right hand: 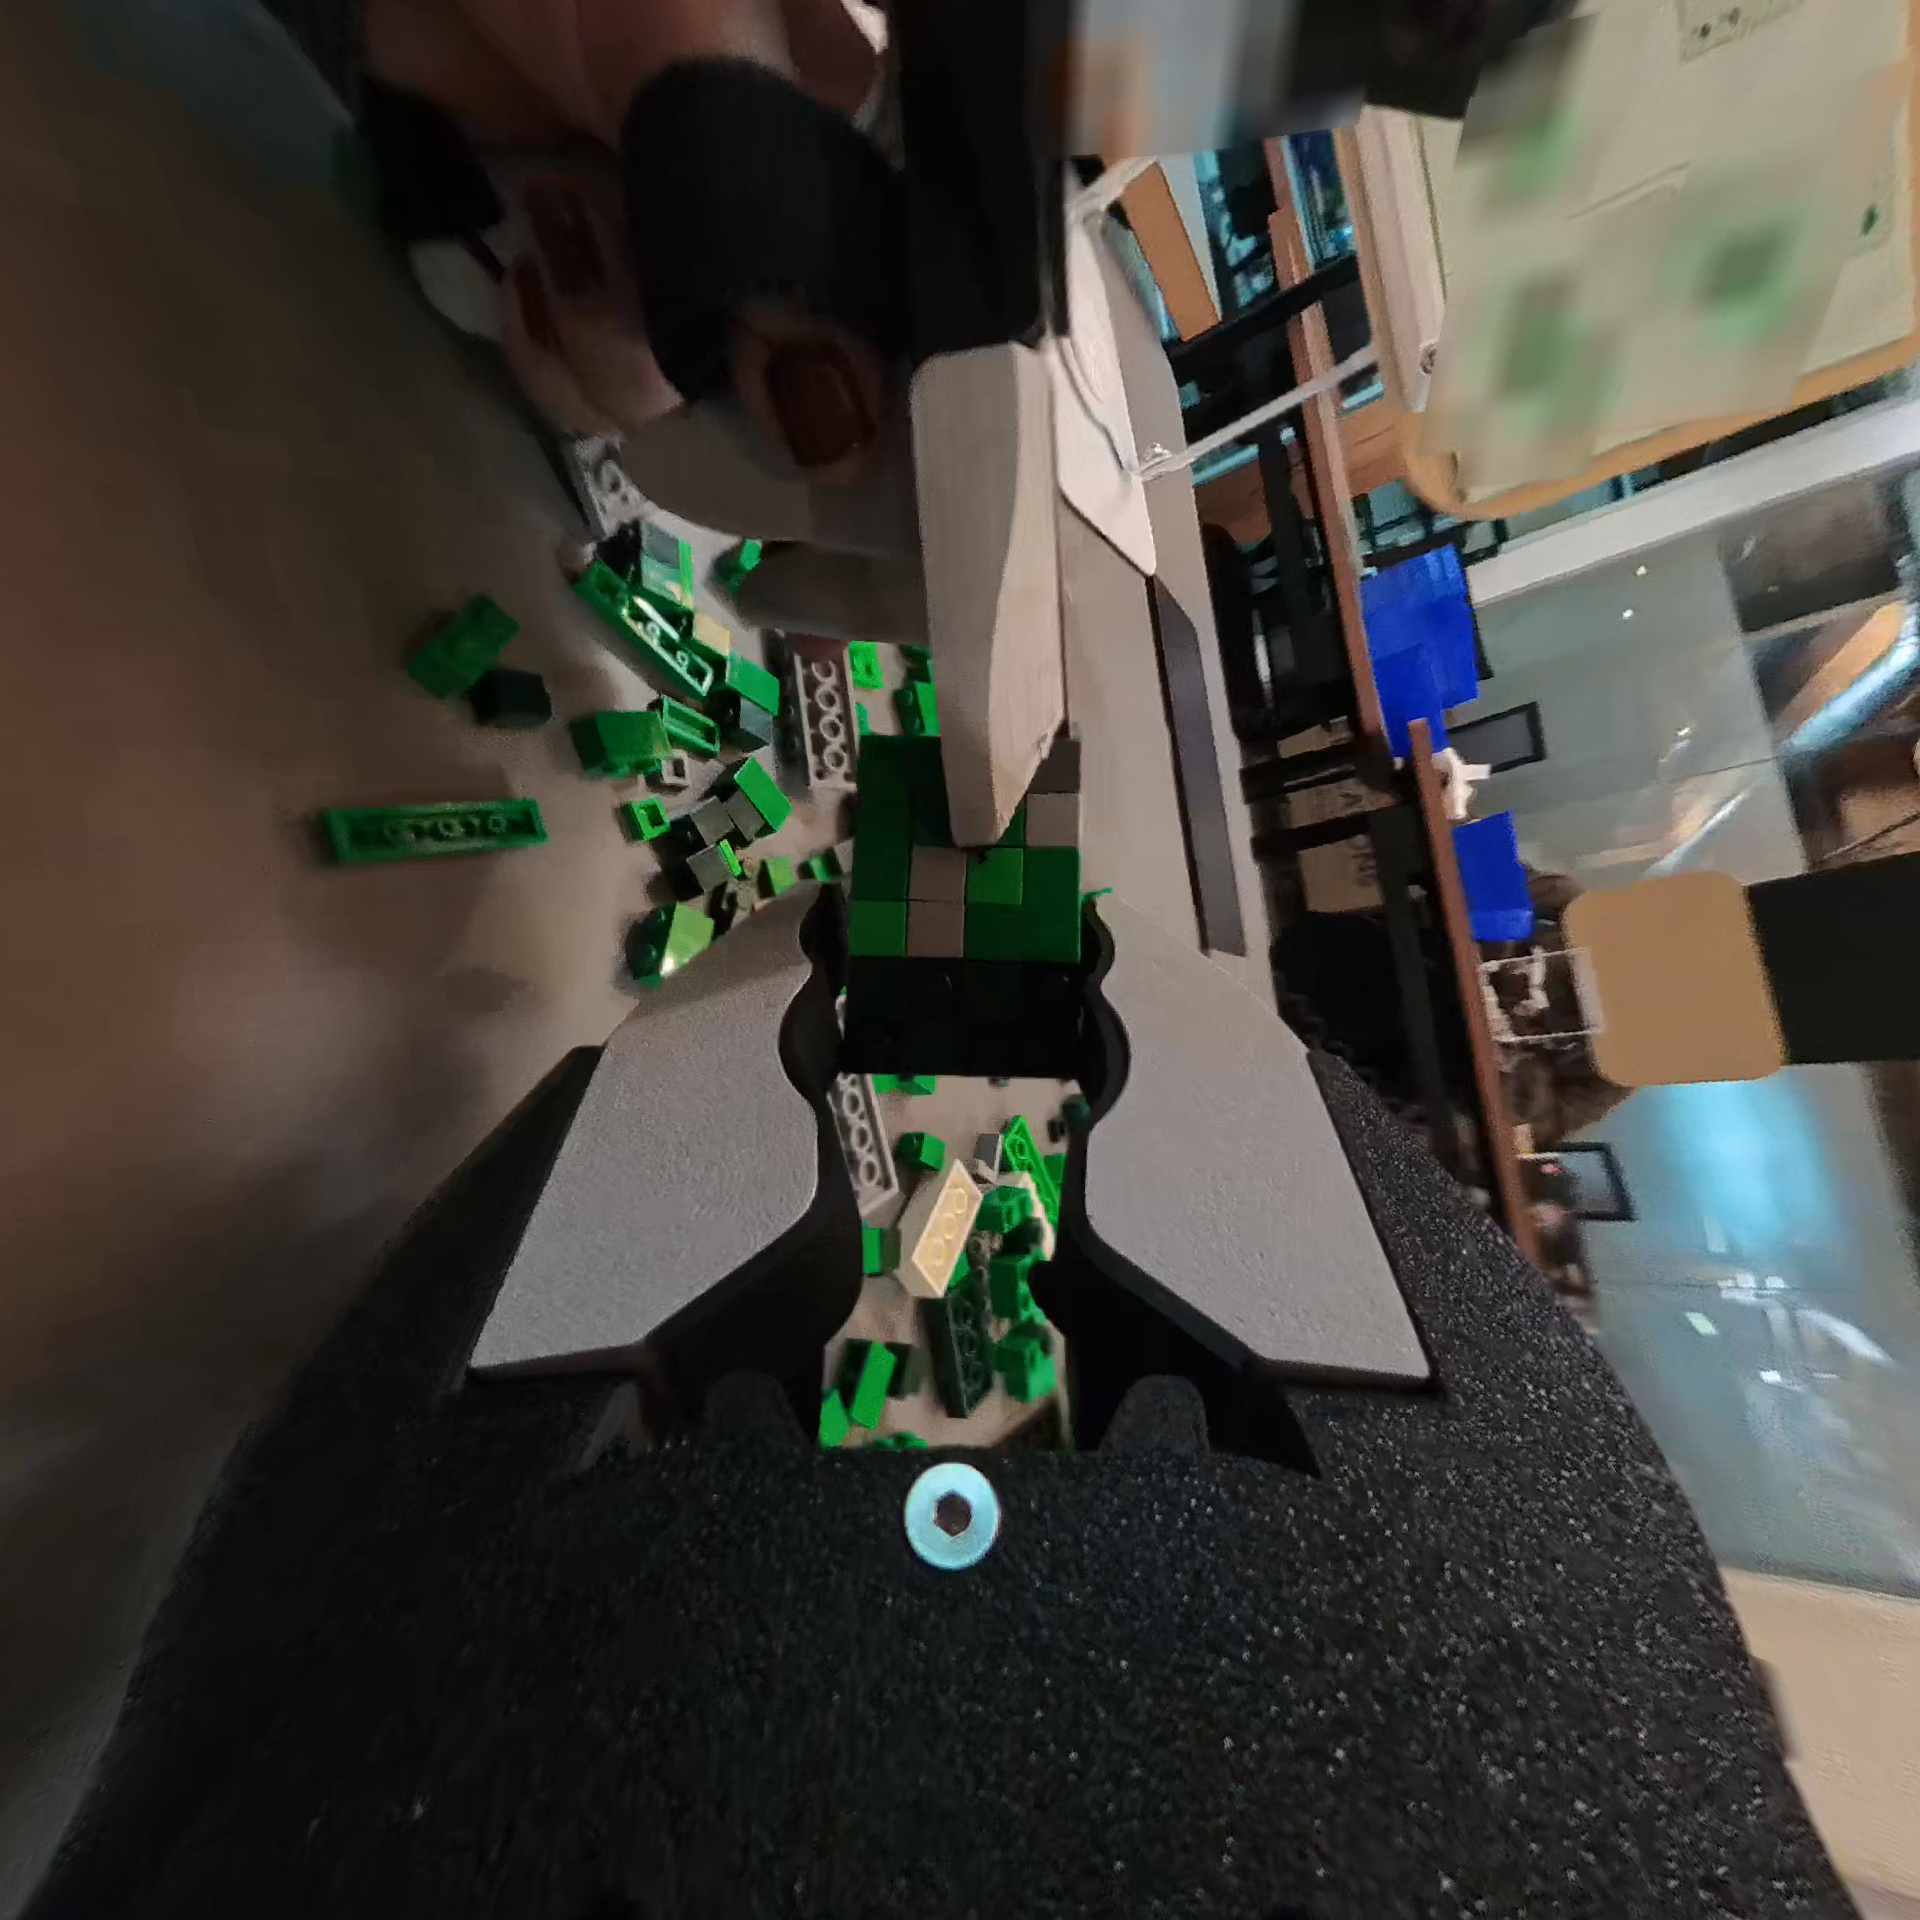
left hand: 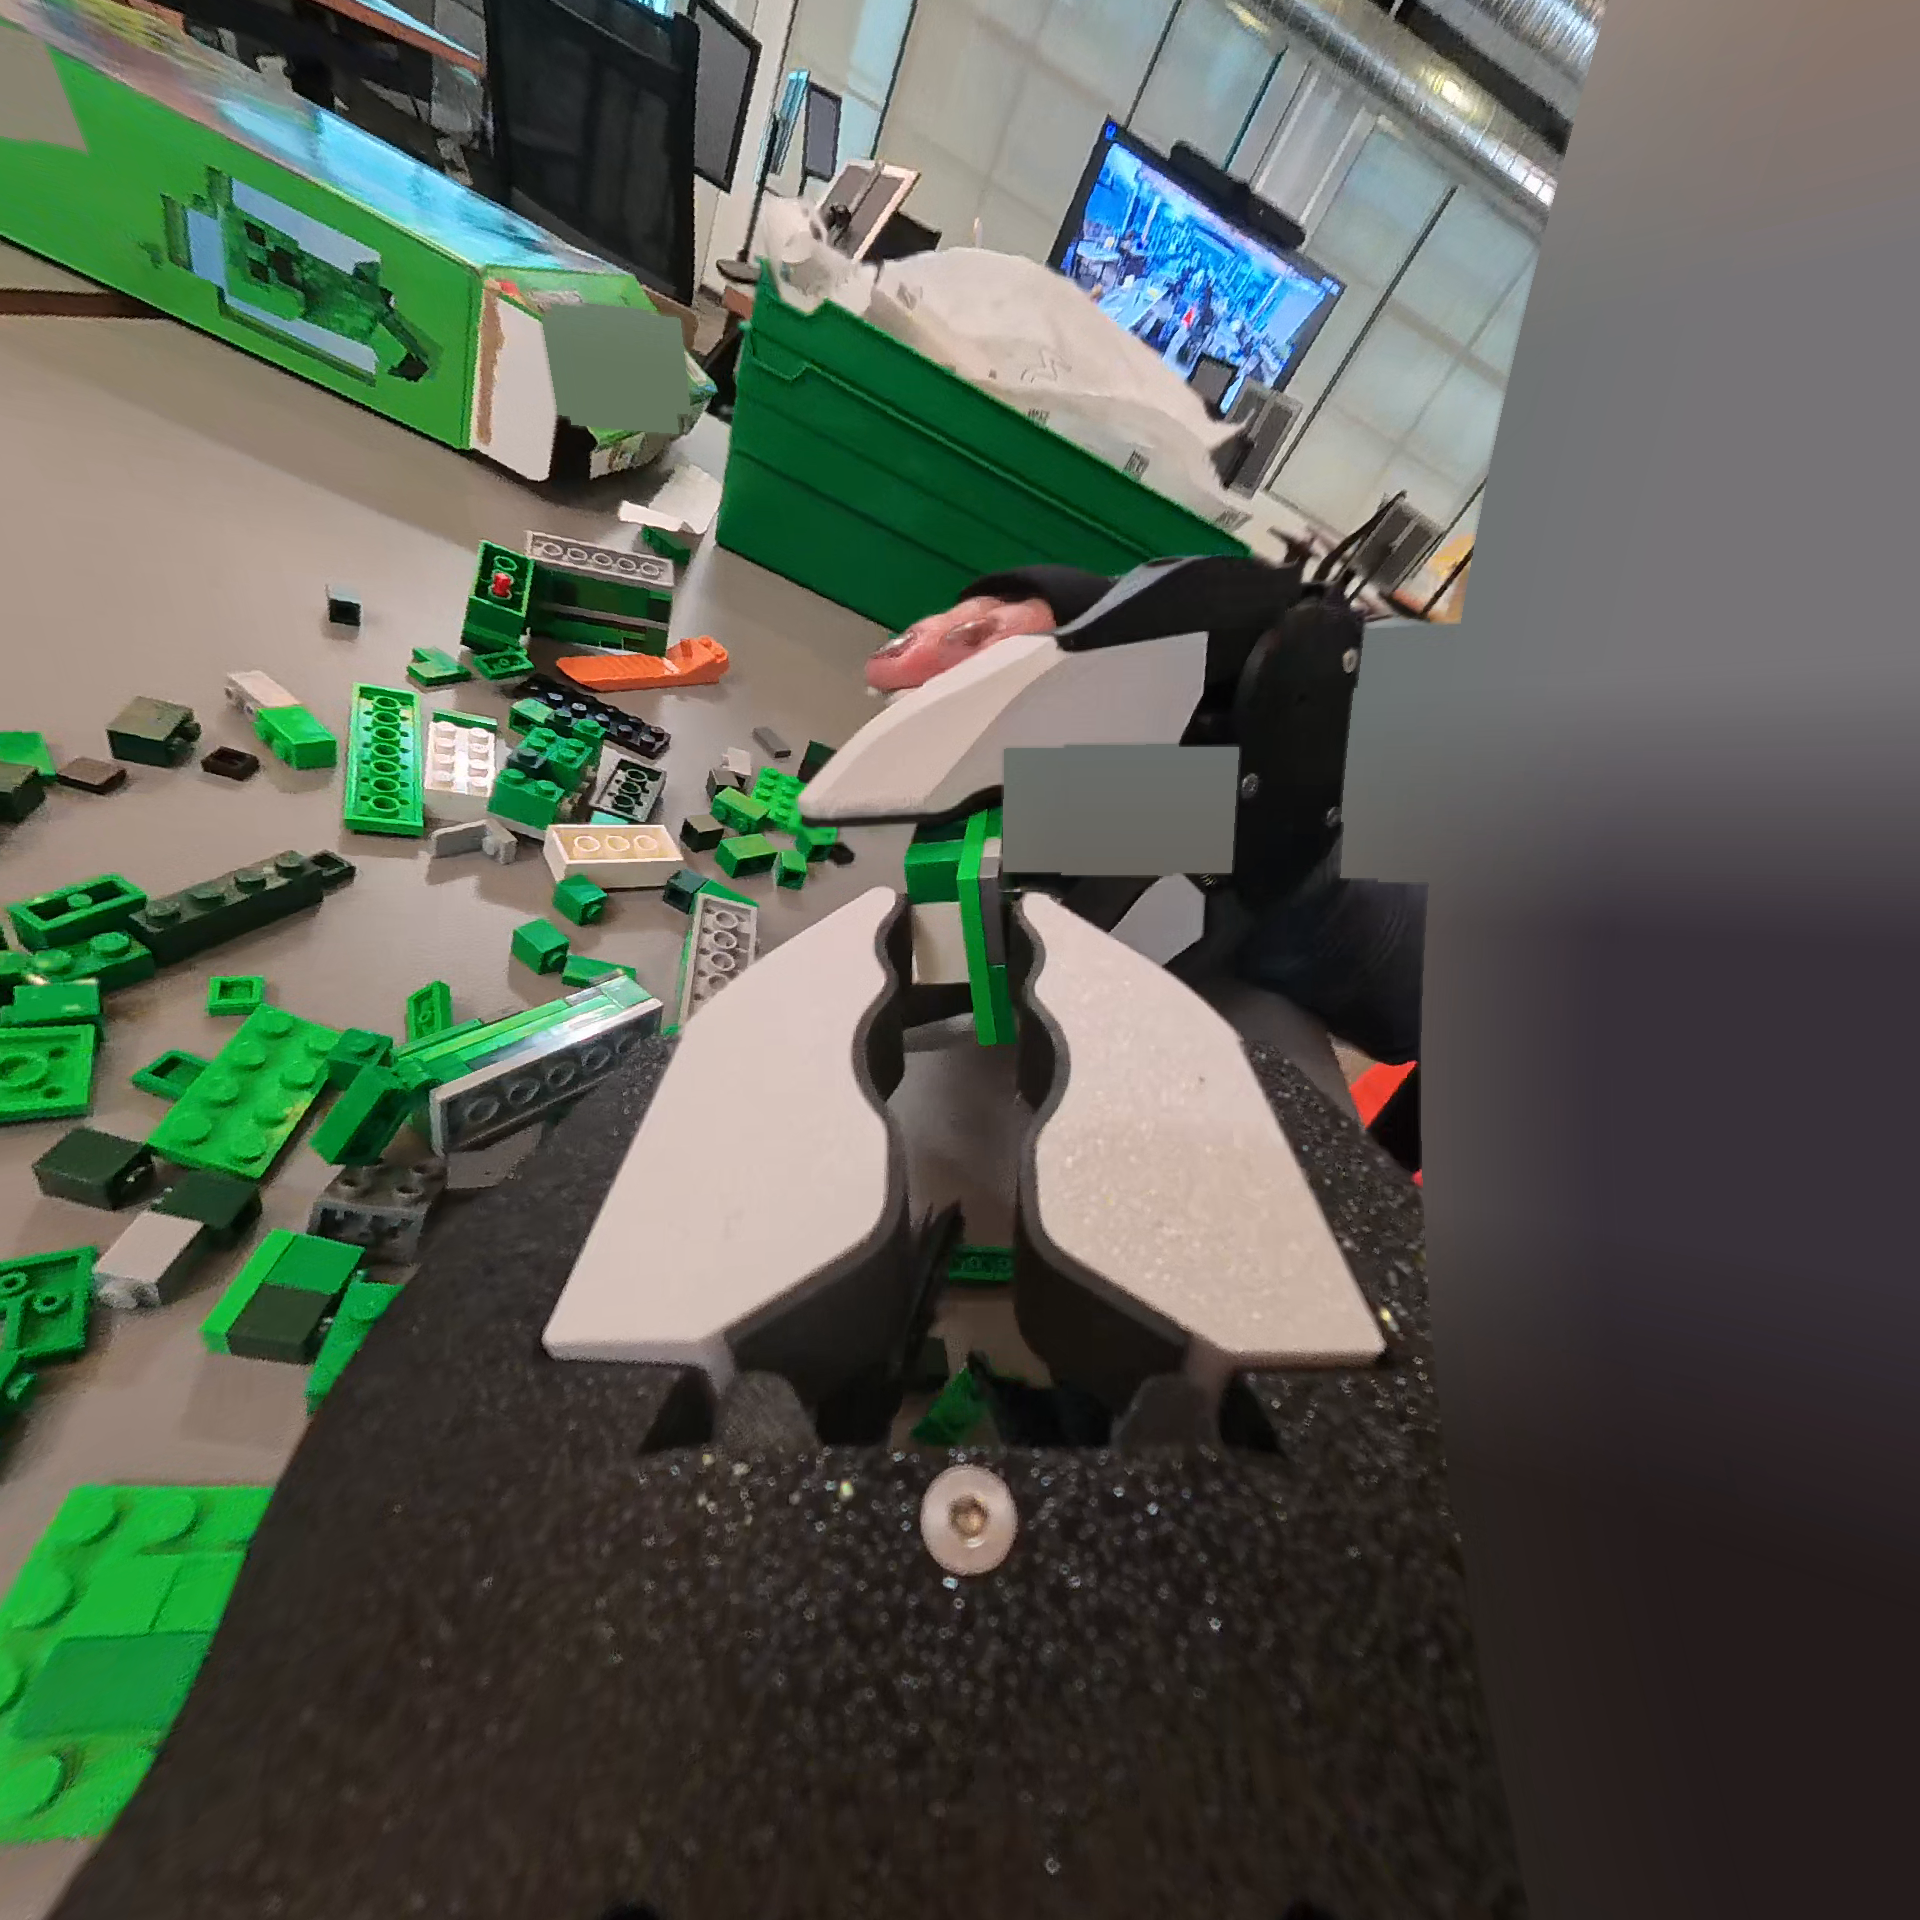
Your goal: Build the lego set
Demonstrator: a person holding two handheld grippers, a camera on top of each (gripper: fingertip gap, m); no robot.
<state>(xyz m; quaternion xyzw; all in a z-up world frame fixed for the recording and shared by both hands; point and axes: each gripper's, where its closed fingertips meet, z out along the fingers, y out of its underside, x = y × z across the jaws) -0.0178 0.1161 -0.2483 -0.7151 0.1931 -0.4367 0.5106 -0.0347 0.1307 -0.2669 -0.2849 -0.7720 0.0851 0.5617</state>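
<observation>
Sub-assembly (right hand: 961, 935) of green, grey, dark bricks sat frame centre, off table, clamped by right gripper (right hand: 961, 987) at dark base; left gripper (left hand: 961, 956) pinched its edge. Light, rigid, likely to pop apart at seams; best gripped across flat faces. Loose bricks (left hand: 312, 935) lay scattered left.

A grey table (left hand: 208, 499) bears scattered green lego bricks (left hand: 239, 1091), an orange tool (left hand: 644, 665) and a green box (left hand: 260, 260).

Both wrist cameras look closely along their fingers (left hand: 748, 1101), sharing the brick-strewn table (left hand: 208, 499).
</observation>
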